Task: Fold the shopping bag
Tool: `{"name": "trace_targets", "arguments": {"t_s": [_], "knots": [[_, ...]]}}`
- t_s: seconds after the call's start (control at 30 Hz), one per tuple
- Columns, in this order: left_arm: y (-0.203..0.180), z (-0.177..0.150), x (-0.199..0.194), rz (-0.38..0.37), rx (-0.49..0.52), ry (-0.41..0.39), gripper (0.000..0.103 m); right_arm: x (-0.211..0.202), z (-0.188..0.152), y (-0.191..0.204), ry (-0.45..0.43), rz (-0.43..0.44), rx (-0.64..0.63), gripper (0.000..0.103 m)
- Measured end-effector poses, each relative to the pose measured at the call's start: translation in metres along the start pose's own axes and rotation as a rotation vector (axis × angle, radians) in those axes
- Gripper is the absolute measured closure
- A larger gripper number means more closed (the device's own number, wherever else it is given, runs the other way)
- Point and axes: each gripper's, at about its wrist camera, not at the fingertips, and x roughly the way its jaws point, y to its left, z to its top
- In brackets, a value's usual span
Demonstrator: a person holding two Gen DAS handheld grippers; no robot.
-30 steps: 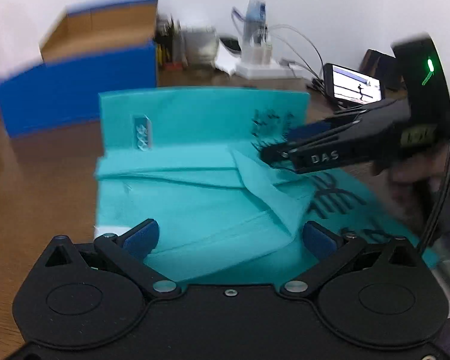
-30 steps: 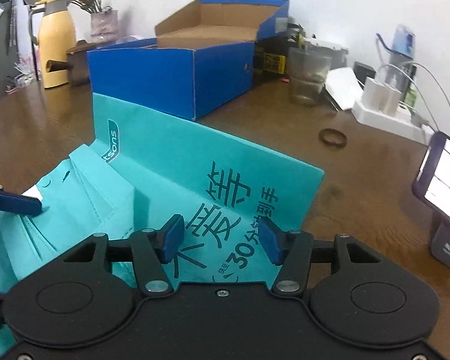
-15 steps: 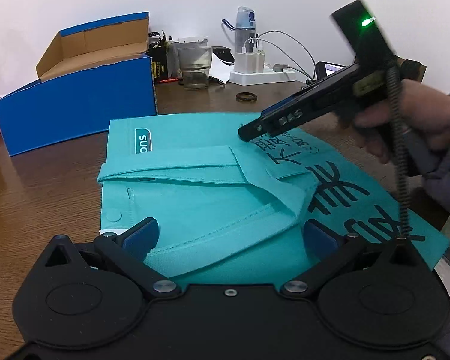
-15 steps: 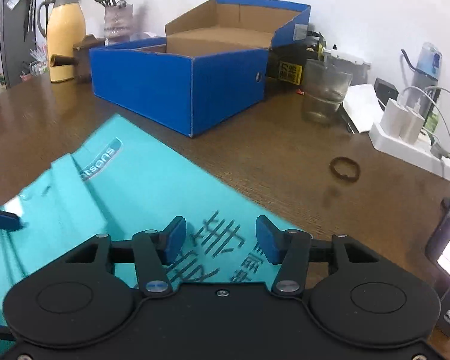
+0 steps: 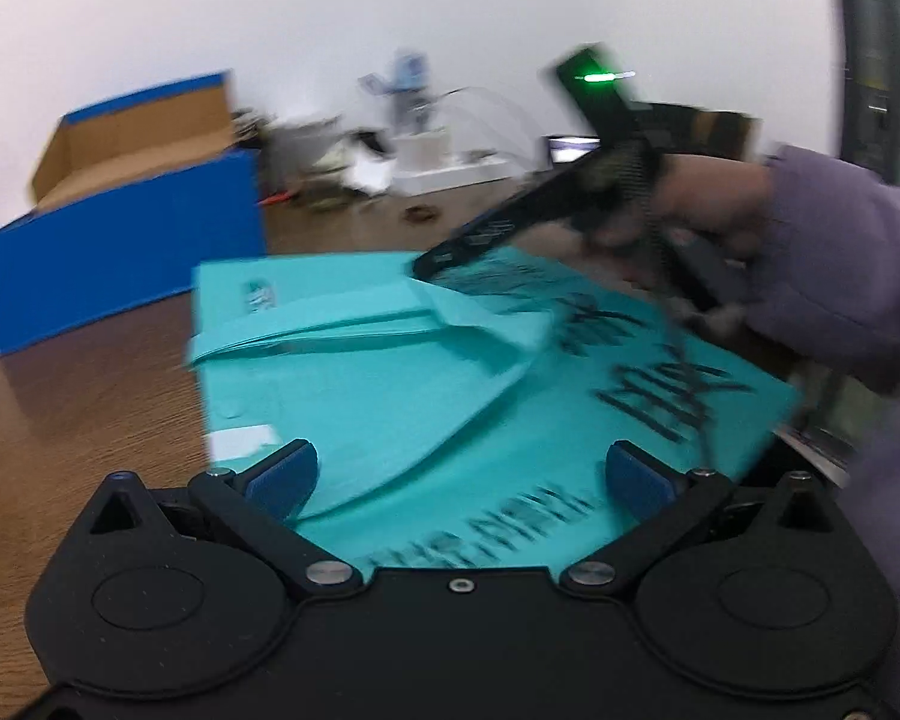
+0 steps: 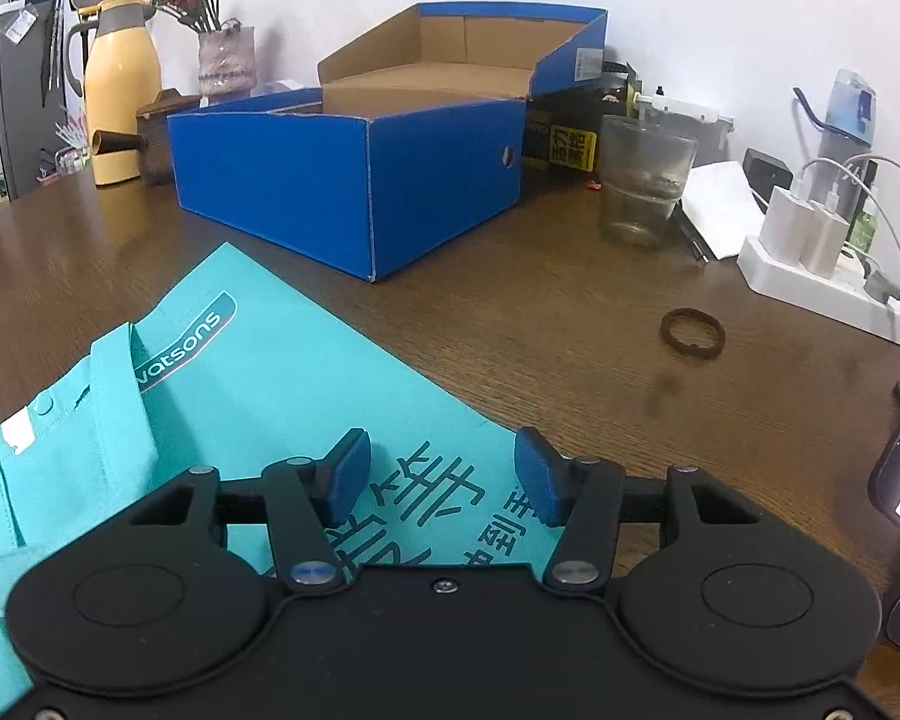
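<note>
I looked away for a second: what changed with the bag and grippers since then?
The shopping bag's raised far panel dropped flat onto the table. The right gripper lifted off it, open and empty. Left gripper stays open; the blue box is unmoved.

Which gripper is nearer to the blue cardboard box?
Left, judged loosely. The blue box lies ahead-left of the left gripper; the right gripper hovers over the bag's farther side.
</note>
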Motion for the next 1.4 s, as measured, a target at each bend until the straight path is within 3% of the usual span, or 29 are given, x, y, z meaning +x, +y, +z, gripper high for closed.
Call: {"name": "trace_targets", "arguments": {"t_s": [0.2, 0.27, 0.33, 0.43, 0.53, 0.63, 0.7, 0.77, 0.83, 0.9, 1.0, 1.13, 1.2, 1.33, 1.4], "knots": [[0.001, 0.0, 0.006, -0.052, 0.001, 0.022, 0.0, -0.017, 0.003, 0.002, -0.004, 0.012, -0.061, 0.046], [0.002, 0.0, 0.007, -0.051, -0.006, 0.027, 0.0, -0.049, -0.002, 0.003, -0.09, 0.046, -0.058, 0.045], [0.003, 0.0, 0.007, -0.049, -0.012, 0.027, 0.0, -0.087, -0.015, 0.011, -0.179, 0.163, -0.076, 0.044], [0.003, -0.001, 0.007, -0.055, -0.012, 0.018, 0.0, -0.131, -0.046, 0.033, -0.23, 0.394, -0.213, 0.042], [0.005, -0.001, 0.008, -0.068, -0.006, 0.018, 0.0, -0.153, -0.078, 0.054, -0.21, 0.476, -0.305, 0.042], [0.01, 0.002, 0.006, -0.101, 0.002, 0.03, 0.0, -0.153, -0.1, 0.056, -0.14, 0.496, -0.289, 0.042], [0.017, 0.003, 0.001, -0.142, 0.002, 0.025, 0.0, -0.151, -0.11, 0.056, -0.14, 0.495, -0.284, 0.04], [0.028, 0.001, -0.012, -0.235, 0.016, -0.039, 0.0, -0.15, -0.12, 0.057, -0.157, 0.492, -0.287, 0.031], [0.037, -0.002, -0.027, -0.318, 0.024, -0.113, 0.0, -0.149, -0.128, 0.058, -0.217, 0.47, -0.329, 0.031], [0.045, -0.005, -0.034, -0.356, 0.032, -0.128, 0.0, -0.144, -0.135, 0.061, -0.224, 0.428, -0.372, 0.031], [0.043, -0.012, -0.031, -0.313, 0.096, -0.09, 0.0, -0.143, -0.14, 0.063, -0.244, 0.396, -0.387, 0.034], [0.033, -0.025, -0.03, -0.272, 0.168, -0.135, 0.0, -0.144, -0.144, 0.053, -0.269, 0.428, -0.336, 0.04], [0.03, -0.028, -0.031, -0.27, 0.158, -0.148, 0.0, -0.144, -0.145, 0.047, -0.281, 0.444, -0.292, 0.042], [0.032, -0.031, -0.038, -0.275, 0.076, -0.166, 0.001, -0.144, -0.143, 0.031, -0.292, 0.503, -0.183, 0.061], [0.033, -0.032, -0.041, -0.255, 0.038, -0.183, 0.008, -0.142, -0.143, 0.023, -0.293, 0.54, -0.115, 0.066]]}}
